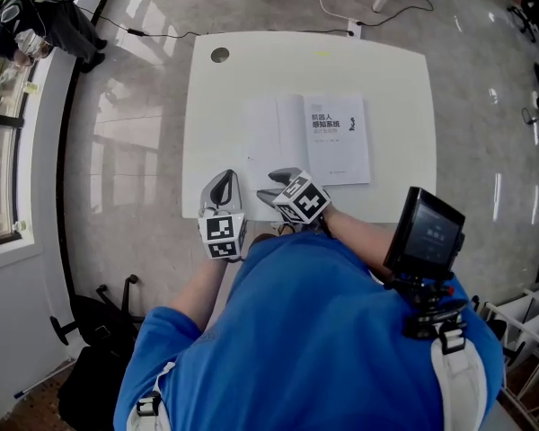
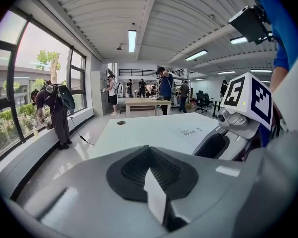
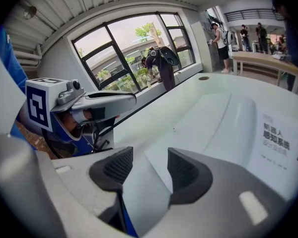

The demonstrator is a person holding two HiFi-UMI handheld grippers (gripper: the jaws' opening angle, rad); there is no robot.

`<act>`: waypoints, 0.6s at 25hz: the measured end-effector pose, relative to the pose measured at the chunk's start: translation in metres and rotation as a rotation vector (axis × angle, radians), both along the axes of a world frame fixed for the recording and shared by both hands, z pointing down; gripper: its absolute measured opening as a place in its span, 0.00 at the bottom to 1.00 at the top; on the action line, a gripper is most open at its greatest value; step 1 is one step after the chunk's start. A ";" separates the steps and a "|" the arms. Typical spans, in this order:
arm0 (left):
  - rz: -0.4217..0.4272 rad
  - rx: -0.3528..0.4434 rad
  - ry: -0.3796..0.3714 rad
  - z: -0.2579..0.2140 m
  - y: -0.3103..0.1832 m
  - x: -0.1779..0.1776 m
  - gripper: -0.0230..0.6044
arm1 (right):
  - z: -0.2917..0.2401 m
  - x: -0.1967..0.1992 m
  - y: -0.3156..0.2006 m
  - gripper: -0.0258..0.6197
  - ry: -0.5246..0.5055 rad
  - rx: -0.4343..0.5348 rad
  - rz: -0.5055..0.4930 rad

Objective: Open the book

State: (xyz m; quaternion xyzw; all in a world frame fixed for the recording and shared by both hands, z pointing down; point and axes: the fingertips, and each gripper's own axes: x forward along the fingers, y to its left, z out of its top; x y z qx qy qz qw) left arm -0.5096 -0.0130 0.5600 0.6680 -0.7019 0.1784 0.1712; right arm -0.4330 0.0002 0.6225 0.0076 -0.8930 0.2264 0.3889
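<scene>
A white book lies open in the middle of the white table. Its cover is turned over to the left, and the right-hand page carries dark printed characters. The right gripper view shows the book ahead to the right. My right gripper hovers just off the book's near left corner, open, with only the tabletop showing between its pads. My left gripper sits to its left at the table's front edge. Its dark pads are together and hold nothing.
A round cable hole sits at the table's far left corner. A person stands bent over by the window on the left. Cables run over the glossy floor behind the table. A dark bag lies on the floor at the near left.
</scene>
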 end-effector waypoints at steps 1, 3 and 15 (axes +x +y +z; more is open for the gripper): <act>0.010 0.004 -0.009 -0.002 -0.003 0.008 0.04 | -0.004 0.007 -0.005 0.37 -0.007 0.018 0.010; 0.043 0.028 -0.034 -0.008 -0.010 0.026 0.04 | -0.011 0.023 -0.014 0.37 -0.021 0.070 0.029; 0.210 0.136 -0.134 -0.036 -0.051 0.153 0.04 | -0.074 0.152 -0.078 0.36 -0.120 0.464 0.202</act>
